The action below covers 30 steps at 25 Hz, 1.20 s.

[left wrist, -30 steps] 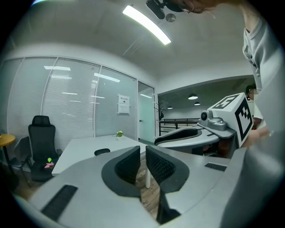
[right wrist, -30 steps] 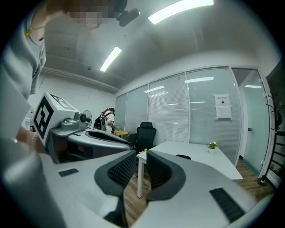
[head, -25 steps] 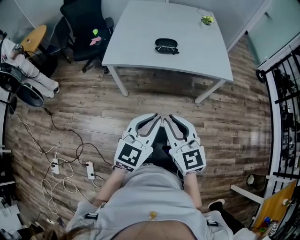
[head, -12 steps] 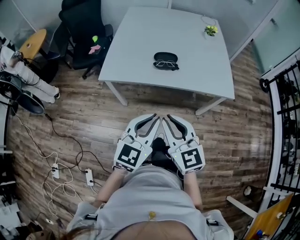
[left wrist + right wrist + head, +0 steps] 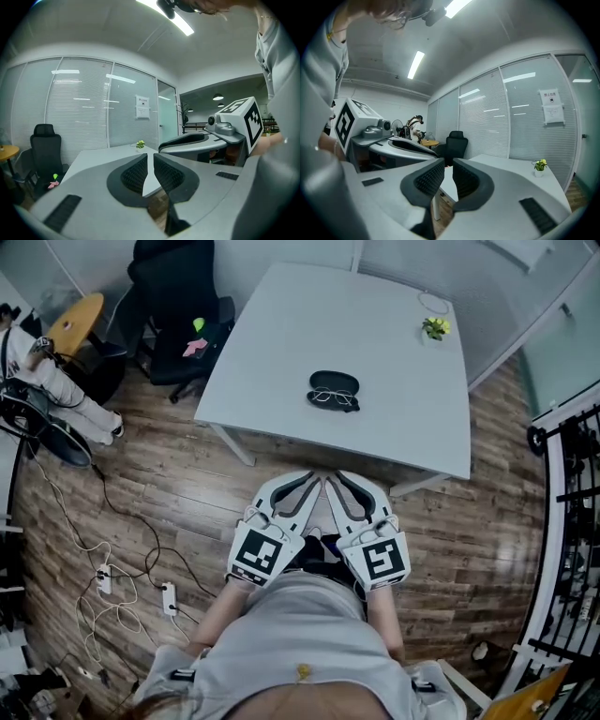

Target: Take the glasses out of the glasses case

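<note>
In the head view, shows the glasses case (image 5: pixel 334 382) on the surface (image 5: pixel 272 352) with the glasses (image 5: pixel 332 397) just beside it, well apart from the left gripper (image 5: pixel 316 476) and right gripper (image 5: pixel 331 476); in the left gripper view, shows jaws drawn together on nothing; in the right gripper view, likewise together and empty.

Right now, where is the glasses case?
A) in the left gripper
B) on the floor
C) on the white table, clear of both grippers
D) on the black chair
C: the glasses case lies on the white table, while the left gripper and right gripper are close to the person's body.
</note>
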Available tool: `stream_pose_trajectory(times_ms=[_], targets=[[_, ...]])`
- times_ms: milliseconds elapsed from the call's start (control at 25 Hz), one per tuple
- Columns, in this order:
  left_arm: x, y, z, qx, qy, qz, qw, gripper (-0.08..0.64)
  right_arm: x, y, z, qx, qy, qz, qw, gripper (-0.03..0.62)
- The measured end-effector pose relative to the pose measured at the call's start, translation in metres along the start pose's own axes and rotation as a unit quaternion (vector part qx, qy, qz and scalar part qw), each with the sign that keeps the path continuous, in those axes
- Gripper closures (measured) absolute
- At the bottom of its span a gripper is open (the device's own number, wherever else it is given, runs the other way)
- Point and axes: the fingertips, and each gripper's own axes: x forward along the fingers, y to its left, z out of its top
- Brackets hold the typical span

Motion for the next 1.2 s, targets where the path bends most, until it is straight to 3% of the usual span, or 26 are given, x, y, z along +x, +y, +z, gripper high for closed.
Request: stream_pose_trajectory(times_ms=[320,680,1200], targets=[[0.038,0.016,0.008,0.0,-0.002,0.021,0.9998,0.518,0.023,-0.037,0.0,-0.009,0.001,0.027,1.0,0.535],[0.056,0.024,0.011,-0.008,0.001,0.025,0.9997,0.518,0.032,-0.057,-0.002,-0.004,-0.001,0.027,1.0,0.538],[0.102,0.065,0.017,-0.002,-0.002,-0.024,0.9997,0.518,0.07,-0.097,-0.004,0.0,0.012,-0.019,1.0,0.538]])
